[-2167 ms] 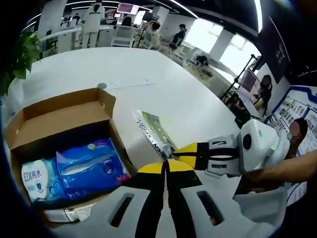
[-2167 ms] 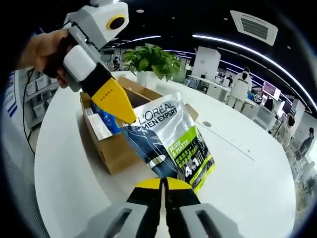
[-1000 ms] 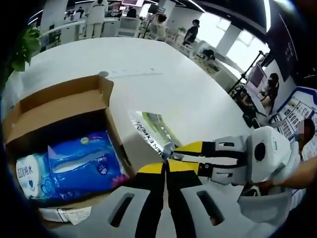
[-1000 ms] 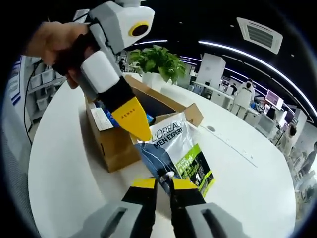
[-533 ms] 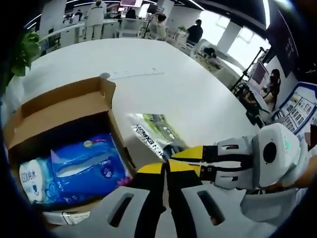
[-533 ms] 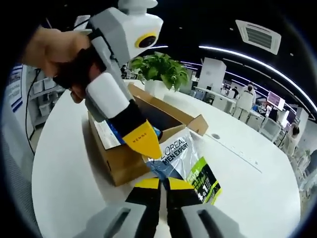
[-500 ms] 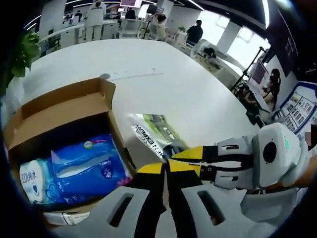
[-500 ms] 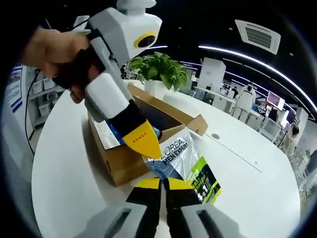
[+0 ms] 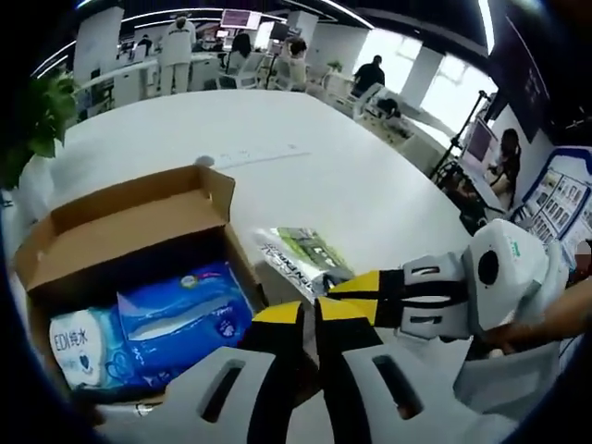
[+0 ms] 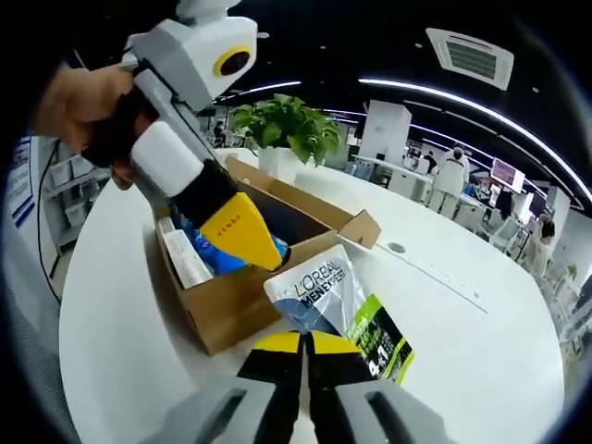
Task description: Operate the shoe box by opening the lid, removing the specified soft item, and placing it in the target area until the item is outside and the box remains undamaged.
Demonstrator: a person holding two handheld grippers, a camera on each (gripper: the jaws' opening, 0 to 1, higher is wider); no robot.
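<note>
The soft item, a flat grey-and-green plastic pouch with printed lettering (image 10: 344,310), lies on the round white table (image 10: 481,370) just beside the open brown cardboard box (image 10: 242,287), out at about four o'clock from the box in the right gripper view, with its near corner pinched between the closed yellow-tipped jaws of the right gripper (image 10: 302,344). In the left gripper view the same pouch (image 9: 301,259) sits at about one o'clock from the left gripper (image 9: 305,319), whose jaws are drawn together with nothing visibly between them; it hovers over the near edge of the box. The main risk, as I judge it, is that the pouch leans against the box wall, so letting go carelessly could leave it propped there rather than flat on the table, or a sideways pull could drag the light box with it. A second risk is the left gripper knocking the box's raised flap (image 9: 211,180) or denting its rim as it moves off. Inside the box remain a blue soft pack of tissues (image 9: 185,319) and a paler blue-and-white wipes packet (image 9: 81,347) at its nine o'clock side. A leafy green potted plant (image 10: 287,120) stands beyond the box at twelve o'clock, well apart from the pouch. People (image 9: 176,46) work at desks in the far background, clear of the table.
</note>
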